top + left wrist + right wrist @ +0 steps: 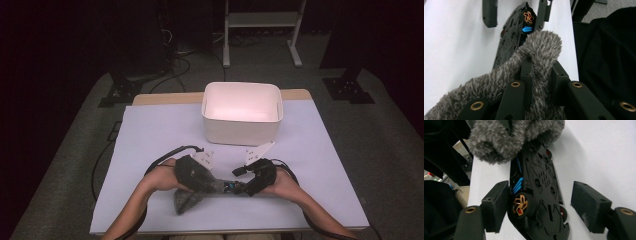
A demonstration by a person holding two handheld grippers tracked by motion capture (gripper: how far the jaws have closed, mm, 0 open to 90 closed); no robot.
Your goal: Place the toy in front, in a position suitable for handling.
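**Wiping the toy car with a fuzzy cloth**

Lying on its side near the front edge of the white table [150, 135], the black toy car [536, 195] shows its underside, with a gold-spoked wheel [520, 204] and blue trim visible in the right gripper view. One end of it is tucked under the grey fuzzy cloth [534, 52], which touches and partly covers the car there.

The left gripper [541, 72] has its jaws pressed together on a fold of the cloth, pinching it so that the pile bulges over and around them. The right gripper [540, 206] is spread wide: one jaw pad sits touching or just beside the wheel side of the car, the other stands apart from the car's opposite edge with bare table between. So the car is straddled but not clamped.

The step in hand looks like rubbing or wrapping the car with the cloth while the other gripper steadies it. The next move probably calls for the right jaws to close across the car's body, squarely and clear of the wheel, so it will not skid or roll.

From the high view, both forearms come in low from the bottom, the hands angled inward toward each other. A white bin [242, 132] stands well behind them.
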